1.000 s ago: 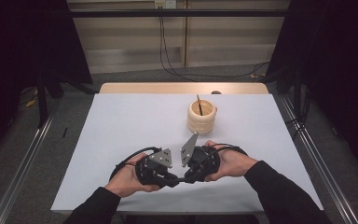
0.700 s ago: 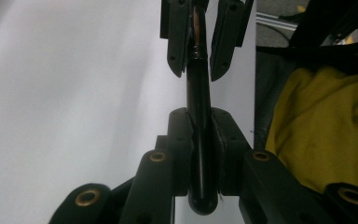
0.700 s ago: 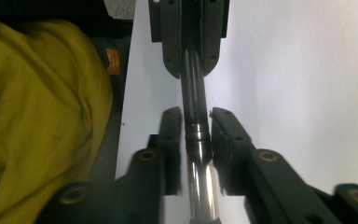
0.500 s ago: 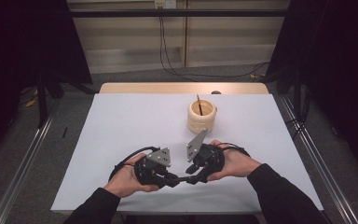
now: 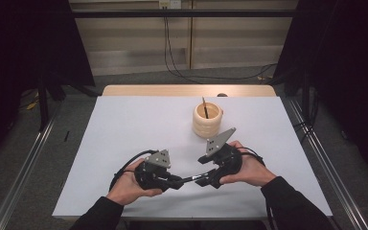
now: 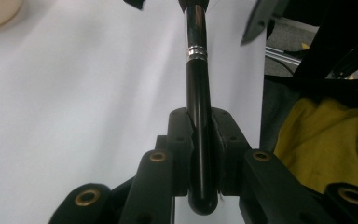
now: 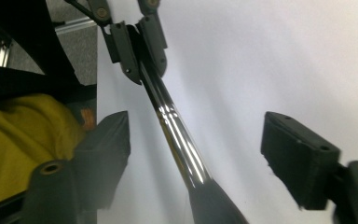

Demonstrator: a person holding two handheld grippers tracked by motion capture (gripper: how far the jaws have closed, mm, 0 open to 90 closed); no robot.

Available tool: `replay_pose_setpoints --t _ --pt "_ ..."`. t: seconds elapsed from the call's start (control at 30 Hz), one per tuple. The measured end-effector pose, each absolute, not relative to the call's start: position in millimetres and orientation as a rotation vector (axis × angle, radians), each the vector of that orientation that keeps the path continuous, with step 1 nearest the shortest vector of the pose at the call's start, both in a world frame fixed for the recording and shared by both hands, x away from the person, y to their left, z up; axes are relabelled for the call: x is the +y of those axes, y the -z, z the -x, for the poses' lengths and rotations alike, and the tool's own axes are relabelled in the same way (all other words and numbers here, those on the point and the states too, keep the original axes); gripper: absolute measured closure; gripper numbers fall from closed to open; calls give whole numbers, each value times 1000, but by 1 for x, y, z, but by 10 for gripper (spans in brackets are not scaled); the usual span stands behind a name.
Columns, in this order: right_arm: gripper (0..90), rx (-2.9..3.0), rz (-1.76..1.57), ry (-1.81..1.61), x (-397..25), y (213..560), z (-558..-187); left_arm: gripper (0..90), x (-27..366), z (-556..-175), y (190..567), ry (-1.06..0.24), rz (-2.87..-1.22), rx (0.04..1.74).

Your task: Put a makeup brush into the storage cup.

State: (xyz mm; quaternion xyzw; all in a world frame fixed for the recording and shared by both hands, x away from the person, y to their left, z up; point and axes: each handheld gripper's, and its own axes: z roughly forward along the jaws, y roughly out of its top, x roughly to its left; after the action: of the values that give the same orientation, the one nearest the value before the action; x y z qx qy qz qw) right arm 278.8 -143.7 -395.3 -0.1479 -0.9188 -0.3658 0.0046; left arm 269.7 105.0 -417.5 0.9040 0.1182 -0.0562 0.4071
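Note:
A brush with a black handle (image 6: 196, 93) and a silver ferrule (image 7: 177, 135) is held level just above the white table (image 5: 139, 124), near its front edge. My left gripper (image 6: 200, 154) is shut on the handle's end, with the tip sticking out behind the jaws. In the high view the left gripper (image 5: 176, 182) and right gripper (image 5: 204, 179) face each other, joined by the brush (image 5: 190, 179). My right gripper (image 7: 200, 149) is open, its jaws standing wide on either side of the ferrule and dark brush head without touching them.
A cream ribbed cup (image 5: 207, 120) with a thin stick in it stands behind the right hand. The table's front edge lies just under both hands. Yellow fabric (image 6: 326, 140) shows past that edge.
The right gripper has shifted right and away from the left one, its grey plate tipping up. The brush now shows between the two grippers. The left hand has hardly moved.

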Motion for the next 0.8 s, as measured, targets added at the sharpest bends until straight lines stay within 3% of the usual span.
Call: replay_pose_setpoints --t 0.27,0.8 --pt "113 -2828 528 1328 -159 398 -274 795 113 -265 419 94 -2232 366" --pt "130 -2728 639 1612 -175 397 -268 795 125 -259 415 29 -2150 419"
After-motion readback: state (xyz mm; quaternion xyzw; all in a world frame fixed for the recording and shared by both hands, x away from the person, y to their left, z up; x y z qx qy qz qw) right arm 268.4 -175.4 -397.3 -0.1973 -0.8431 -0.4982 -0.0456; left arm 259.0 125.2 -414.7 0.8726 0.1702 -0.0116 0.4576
